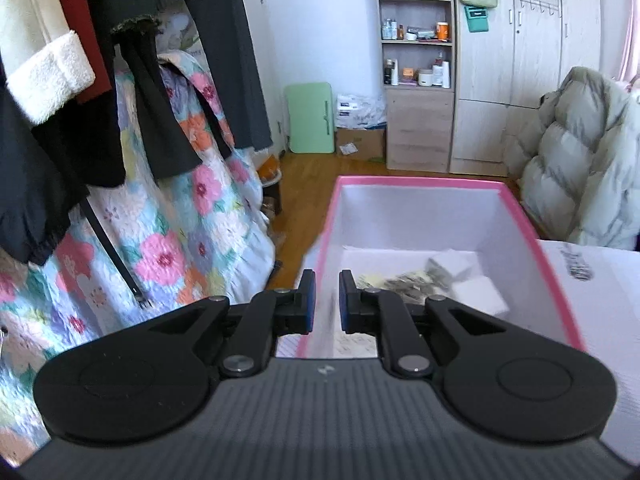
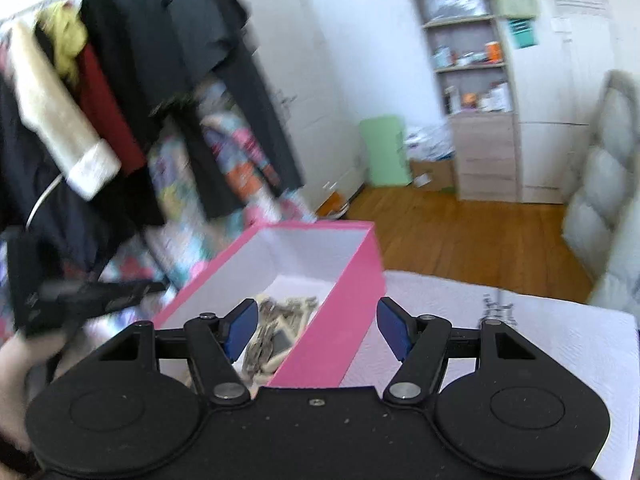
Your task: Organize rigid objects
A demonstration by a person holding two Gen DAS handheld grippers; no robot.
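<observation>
Pink box (image 1: pixel 532 236): on the worktop, already holding keys (image 2: pixel 276 312) and small white blocks (image 1: pixel 476 280). My left claw (image 1: pixel 327 300): narrow, empty, over the box's near end. My right claw (image 2: pixel 316 330): wide, empty, astride the box's right wall. Items left to sort: none visible

Each camera rides just behind its own claw, looking forward and slightly down at close range, the left from the near end of the pink box (image 1: pixel 520 216), the right beside it, both sharing the box, hanging clothes (image 2: pixel 180 60) and far shelves (image 1: pixel 416 40).
</observation>
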